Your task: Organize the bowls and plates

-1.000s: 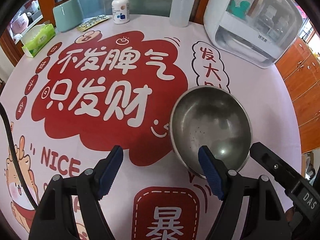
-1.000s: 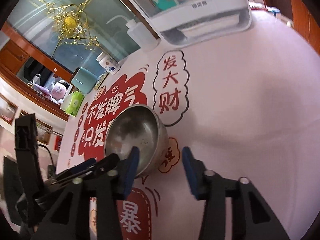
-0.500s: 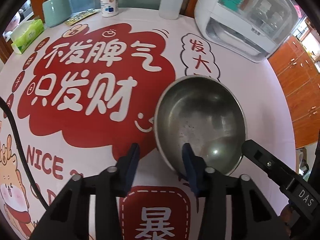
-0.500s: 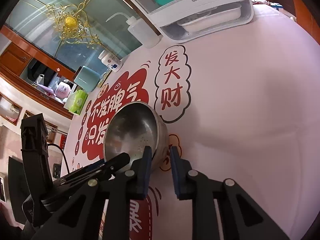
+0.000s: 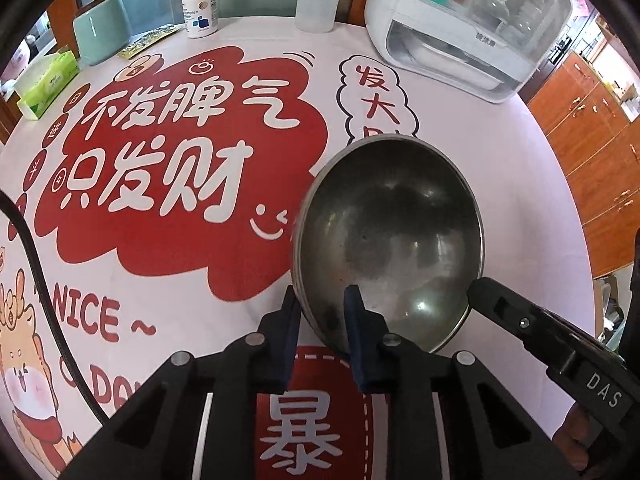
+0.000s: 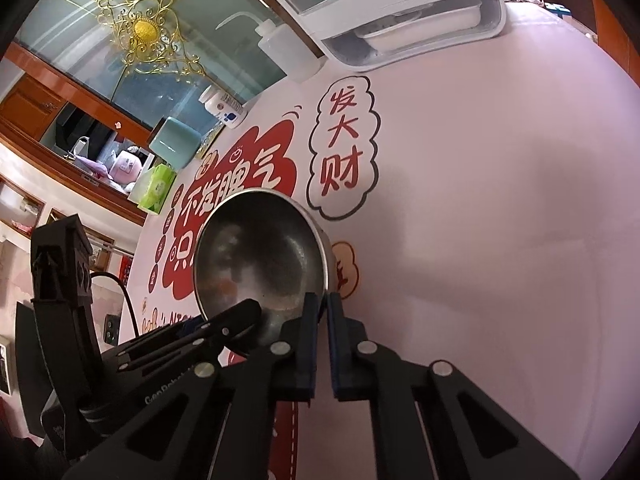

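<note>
Left wrist view: the left gripper [image 5: 320,312] is clamped on the near rim of the steel bowl [image 5: 396,232], one pad inside and one outside; the bowl tilts over the printed table [image 5: 500,152]. The right gripper [image 5: 480,286] touches the rim's right side. A level lift with both grips firm would suit.

Right wrist view: the right gripper [image 6: 323,312] is nearly shut, pinching the bowl [image 6: 260,256] rim. Bare table lies to the right; the white dish cabinet [image 6: 400,4] stands well apart at the far edge.
</note>
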A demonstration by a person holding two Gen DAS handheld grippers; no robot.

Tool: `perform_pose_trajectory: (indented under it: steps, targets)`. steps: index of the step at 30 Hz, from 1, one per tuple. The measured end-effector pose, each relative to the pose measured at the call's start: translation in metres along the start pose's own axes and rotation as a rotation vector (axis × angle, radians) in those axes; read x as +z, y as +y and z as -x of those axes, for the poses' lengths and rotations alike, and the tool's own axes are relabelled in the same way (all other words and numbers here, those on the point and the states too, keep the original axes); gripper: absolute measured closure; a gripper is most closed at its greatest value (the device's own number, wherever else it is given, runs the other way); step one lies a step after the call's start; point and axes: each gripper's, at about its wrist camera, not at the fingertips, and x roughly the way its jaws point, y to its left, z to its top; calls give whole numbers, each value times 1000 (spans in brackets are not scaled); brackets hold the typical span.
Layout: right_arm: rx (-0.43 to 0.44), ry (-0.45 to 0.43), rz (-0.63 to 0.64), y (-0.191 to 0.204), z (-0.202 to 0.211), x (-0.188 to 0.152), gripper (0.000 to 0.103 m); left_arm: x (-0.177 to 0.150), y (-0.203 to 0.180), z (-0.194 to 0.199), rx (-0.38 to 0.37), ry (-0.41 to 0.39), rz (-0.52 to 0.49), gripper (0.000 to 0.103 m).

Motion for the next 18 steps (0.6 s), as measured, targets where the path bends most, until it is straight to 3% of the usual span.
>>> perform_pose_trajectory:
  steps: [18]
  targets:
    - [3, 31, 77, 27, 42, -48, 98, -52, -2, 44, 6, 33, -33, 84]
